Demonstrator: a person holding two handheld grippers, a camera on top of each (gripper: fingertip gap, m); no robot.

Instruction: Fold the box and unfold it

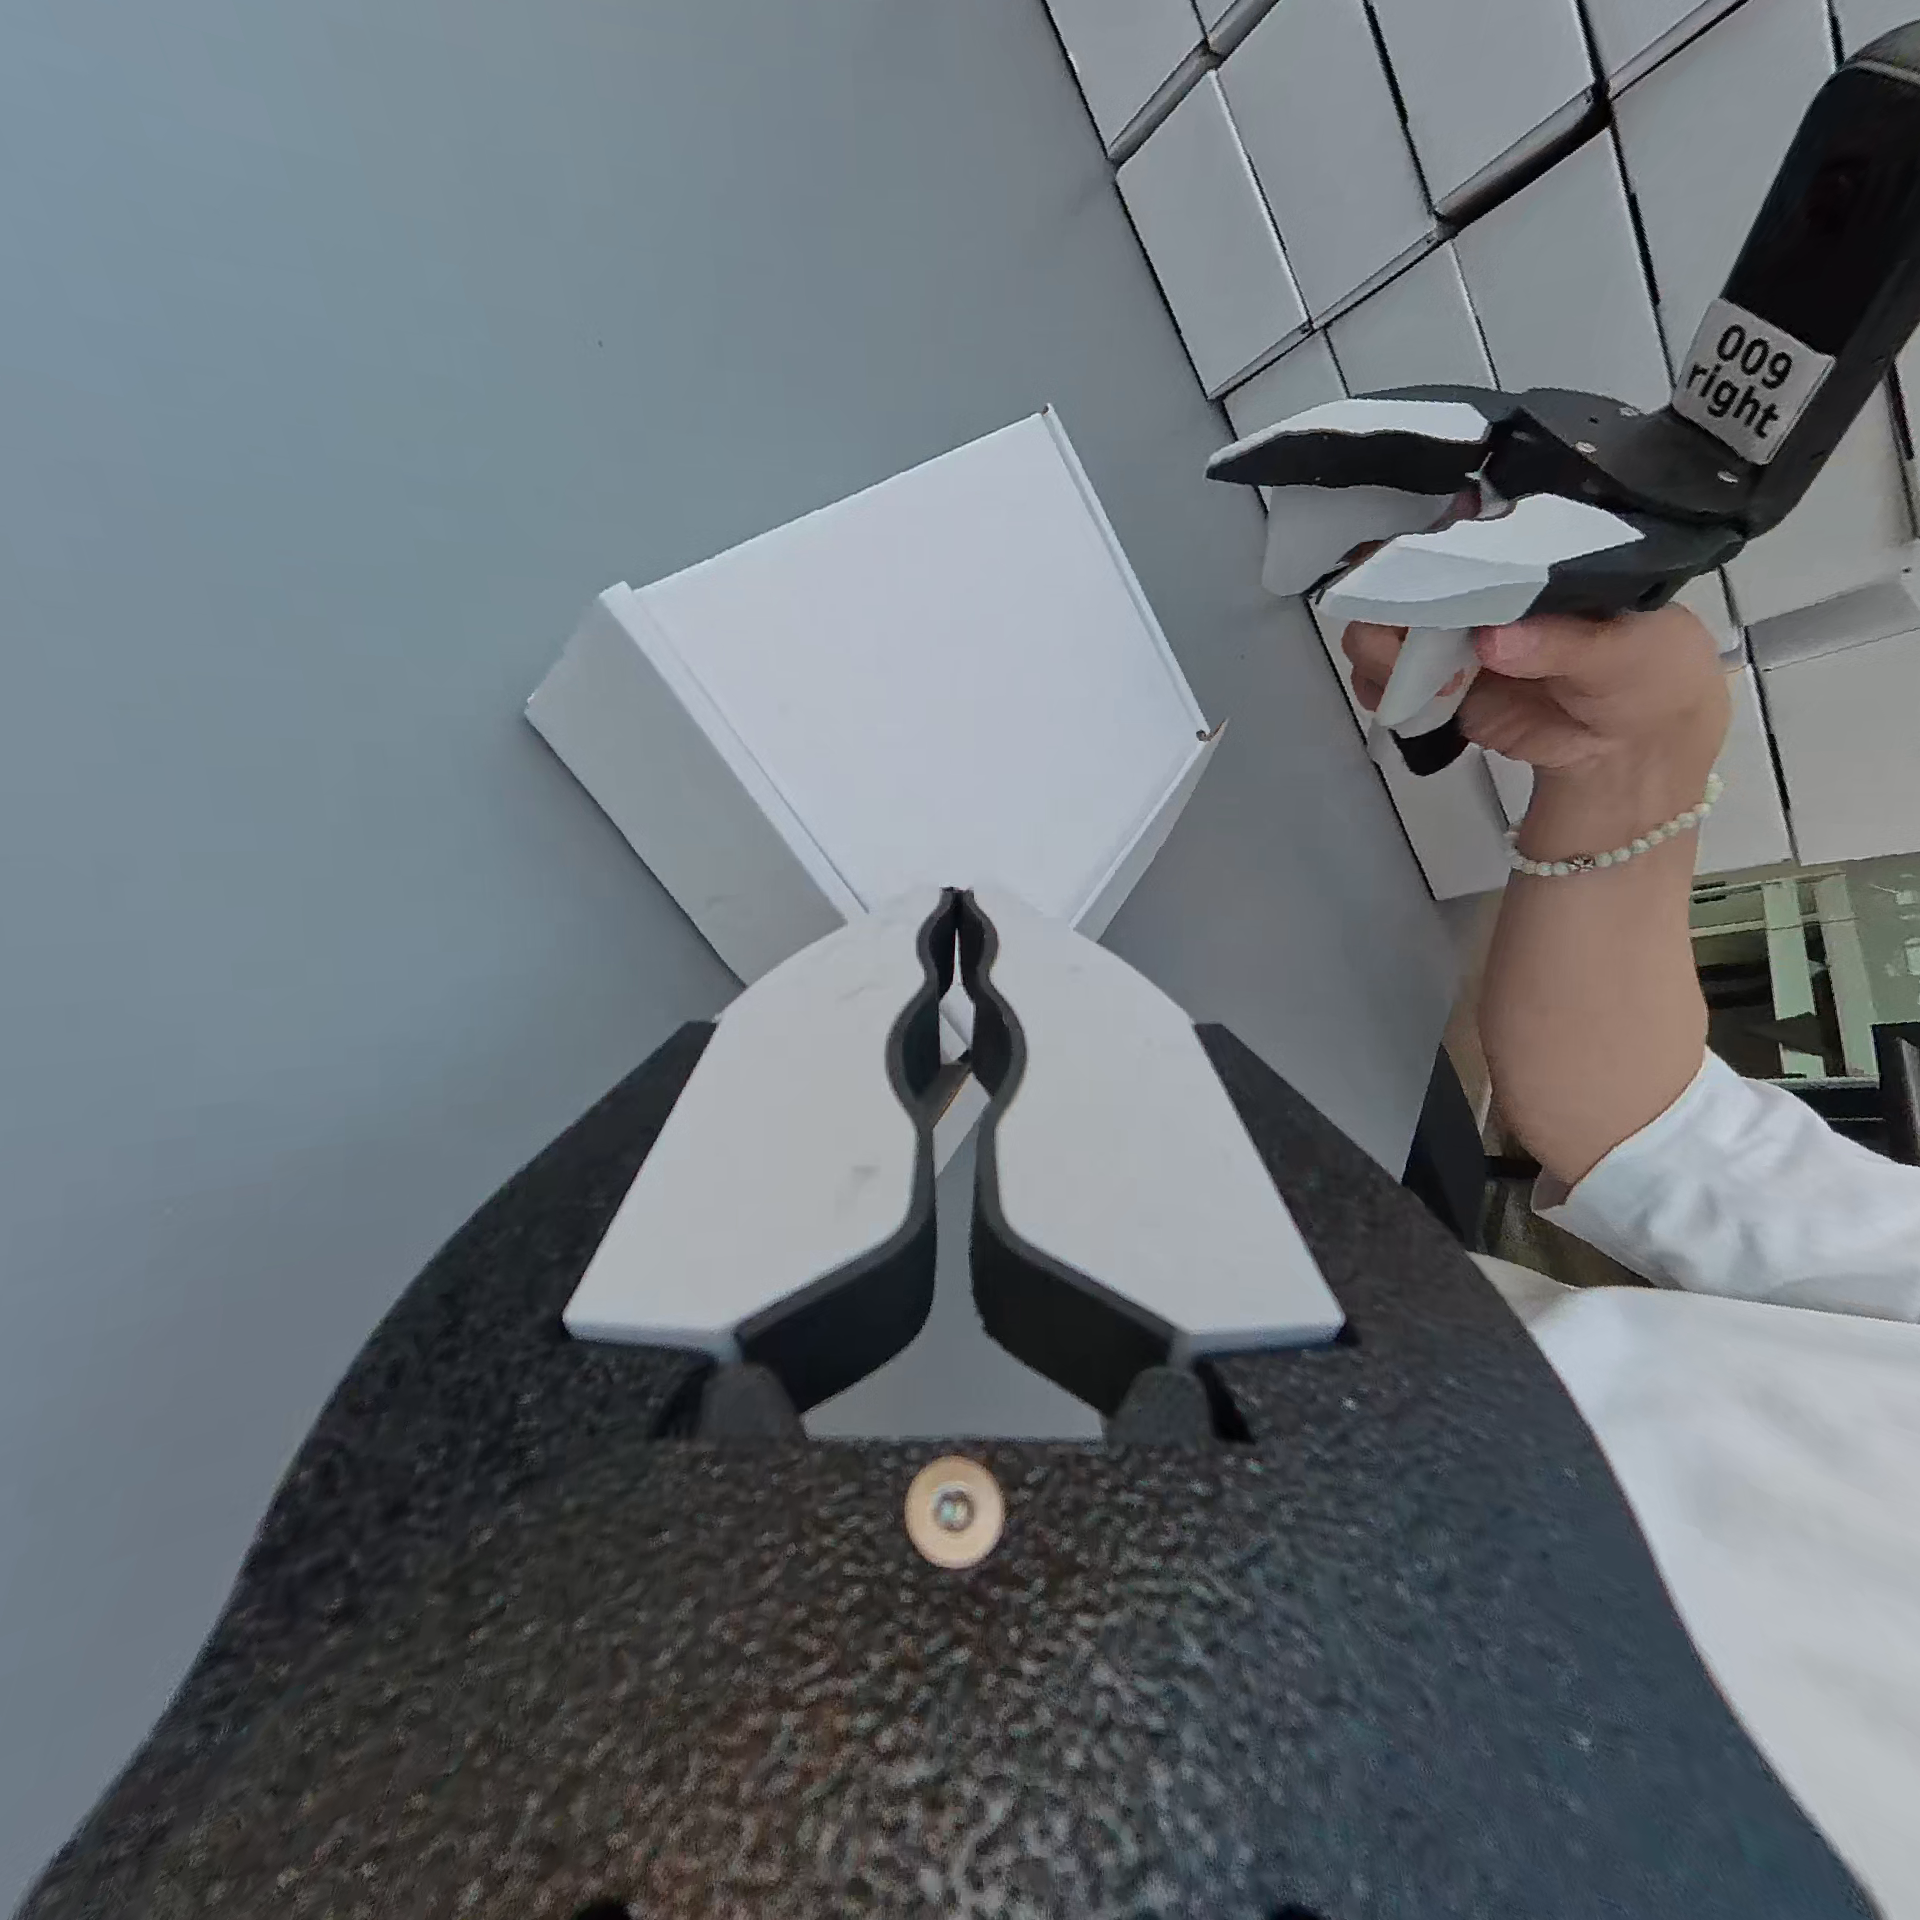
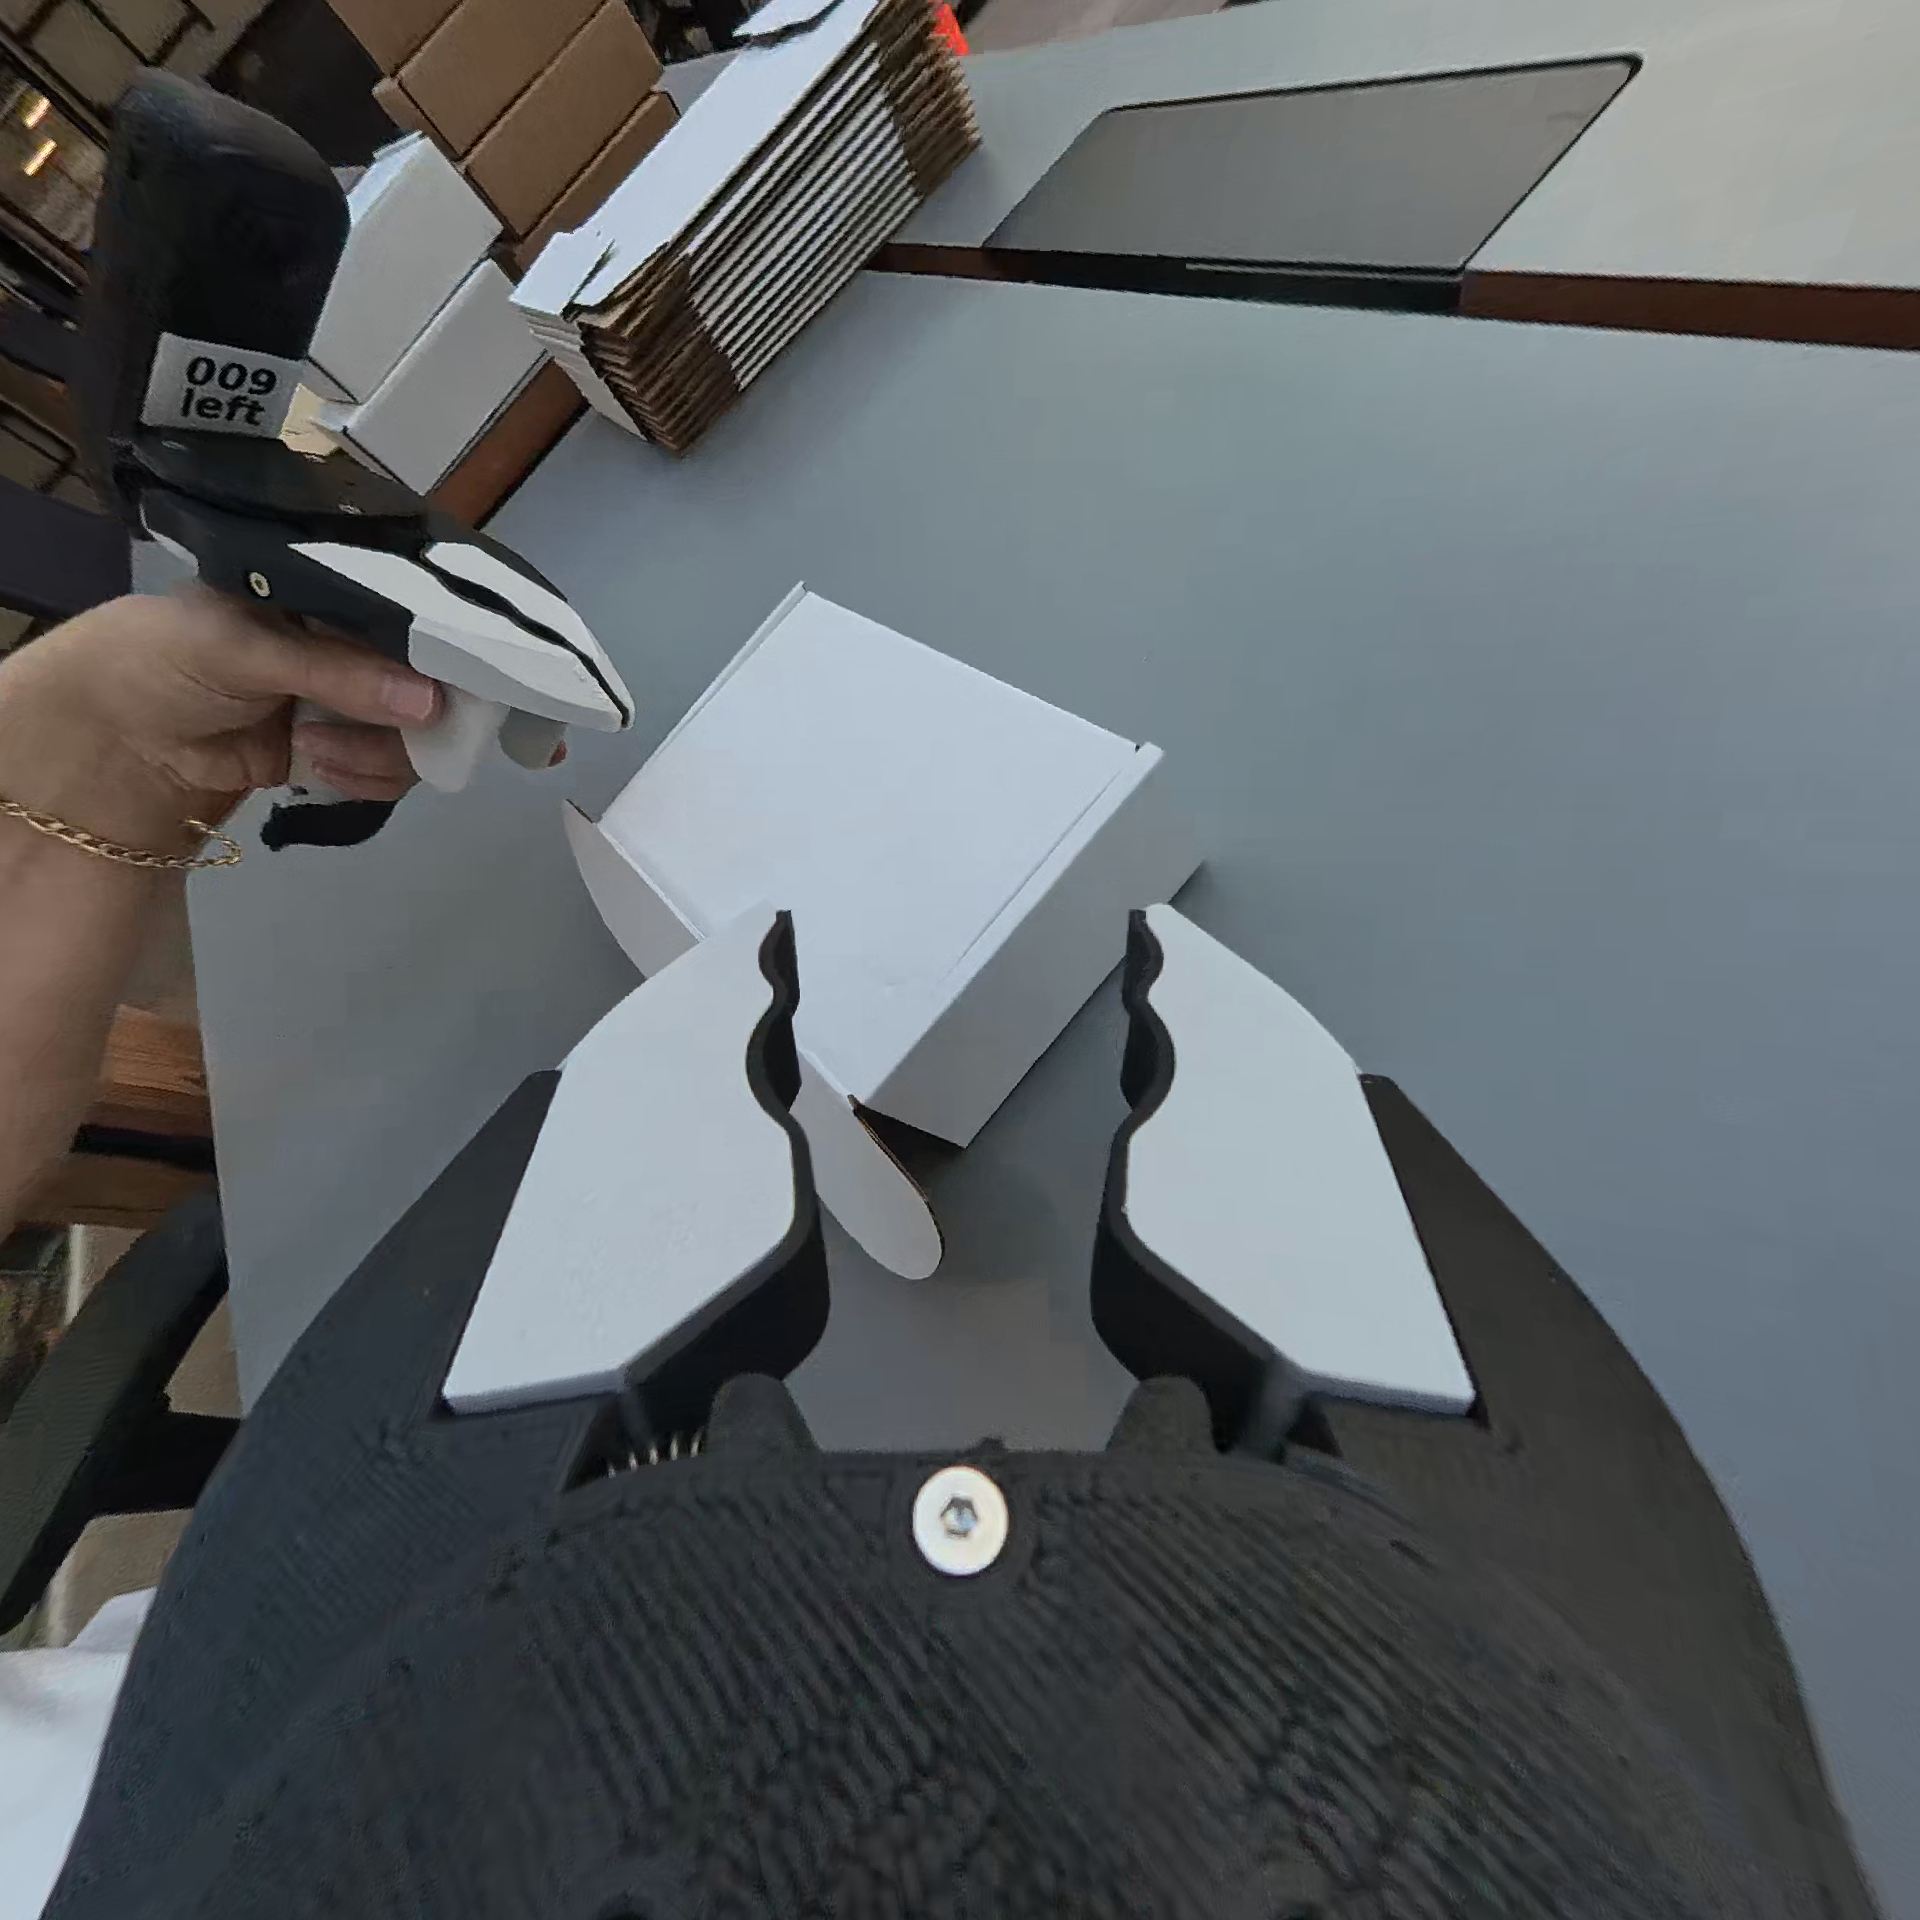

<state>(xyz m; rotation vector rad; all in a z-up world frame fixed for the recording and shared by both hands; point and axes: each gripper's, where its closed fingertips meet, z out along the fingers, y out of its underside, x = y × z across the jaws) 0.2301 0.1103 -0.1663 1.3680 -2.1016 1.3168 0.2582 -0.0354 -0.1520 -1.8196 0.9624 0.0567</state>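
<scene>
A small white cardboard box point(image 1: 914, 675) lies closed on the grey table point(image 1: 312, 623). In the right wrist view the box point(image 2: 894, 831) has two rounded side flaps point(image 2: 883, 1216) sticking out loose at its near-left side. My left gripper point(image 1: 961, 904) is shut and empty, hovering just before the box's near corner. It also shows in the right wrist view point(image 2: 623, 715), held above the box's left edge. My right gripper point(image 2: 961, 925) is open and empty, with its jaws either side of the box's near corner, above it. It shows in the left wrist view point(image 1: 1262, 520), up right of the box.
A stack of flat cardboard blanks point(image 2: 769, 239) and several folded white boxes point(image 2: 416, 312) stand at the table's far left edge. A wall of stacked white boxes point(image 1: 1455, 208) rises to the right. A flat grey device point(image 2: 1299, 177) lies on the far table.
</scene>
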